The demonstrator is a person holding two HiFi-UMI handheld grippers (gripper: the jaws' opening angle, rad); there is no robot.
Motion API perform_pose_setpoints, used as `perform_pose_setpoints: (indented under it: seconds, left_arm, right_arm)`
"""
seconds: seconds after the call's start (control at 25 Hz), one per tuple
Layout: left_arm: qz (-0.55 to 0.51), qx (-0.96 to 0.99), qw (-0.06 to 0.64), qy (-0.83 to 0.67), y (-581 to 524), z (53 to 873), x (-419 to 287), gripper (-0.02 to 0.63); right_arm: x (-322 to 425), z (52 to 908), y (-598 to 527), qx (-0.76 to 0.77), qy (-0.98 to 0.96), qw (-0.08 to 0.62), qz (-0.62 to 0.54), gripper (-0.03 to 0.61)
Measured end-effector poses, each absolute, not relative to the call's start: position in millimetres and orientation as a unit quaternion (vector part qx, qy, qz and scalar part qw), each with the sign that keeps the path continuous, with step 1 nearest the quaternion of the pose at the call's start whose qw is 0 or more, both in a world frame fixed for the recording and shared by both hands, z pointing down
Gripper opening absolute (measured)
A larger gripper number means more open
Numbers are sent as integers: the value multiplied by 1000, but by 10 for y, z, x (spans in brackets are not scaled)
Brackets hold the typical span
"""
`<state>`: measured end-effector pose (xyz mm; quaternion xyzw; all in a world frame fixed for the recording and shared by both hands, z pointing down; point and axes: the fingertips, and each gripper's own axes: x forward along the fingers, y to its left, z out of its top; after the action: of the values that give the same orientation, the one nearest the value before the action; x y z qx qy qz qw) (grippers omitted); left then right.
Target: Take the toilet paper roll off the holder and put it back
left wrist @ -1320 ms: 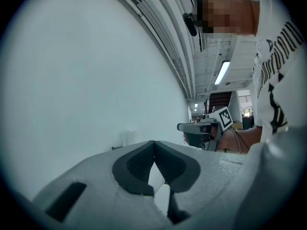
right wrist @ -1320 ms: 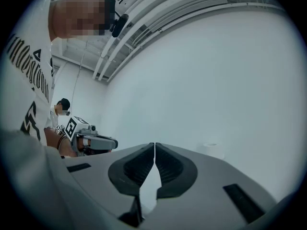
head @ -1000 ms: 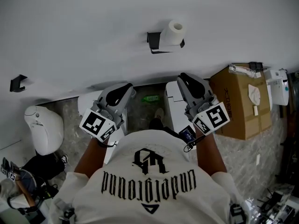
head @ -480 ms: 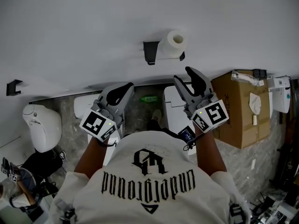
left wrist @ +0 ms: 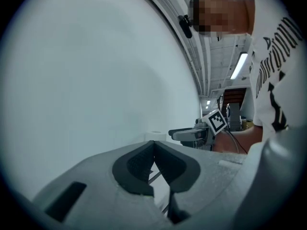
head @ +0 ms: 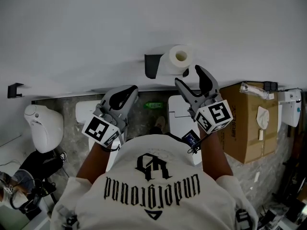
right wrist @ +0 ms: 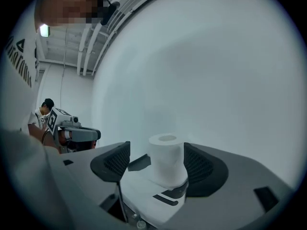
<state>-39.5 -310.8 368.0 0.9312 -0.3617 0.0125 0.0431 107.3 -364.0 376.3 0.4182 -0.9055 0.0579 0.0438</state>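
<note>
On the wall at twelve o'clock, the toilet paper roll (head: 176, 59) sits on its holder (head: 153, 66), framed untouched by the opening jaws of the right tool (head: 188, 75); advance squarely to mid-roll before closing, with the left tool (head: 125, 92) pinched empty.

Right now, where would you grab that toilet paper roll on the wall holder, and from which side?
Across its curved white sides, midway up, coming straight in from the room side. The toilet paper roll stands upright with its hollow core on top, so the round sides are free. The right gripper, jaws opening, frames it between its pads without touching.
</note>
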Motion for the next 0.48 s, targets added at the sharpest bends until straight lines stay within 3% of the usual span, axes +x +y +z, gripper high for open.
perform_pose_setpoints:
  seconds: [0.48]
  left_arm:
    - [29,922,62,-381,-3464,3860,-252,14]
  right_arm:
    - [1020,4138,-4110,383,-915,95,88,322]
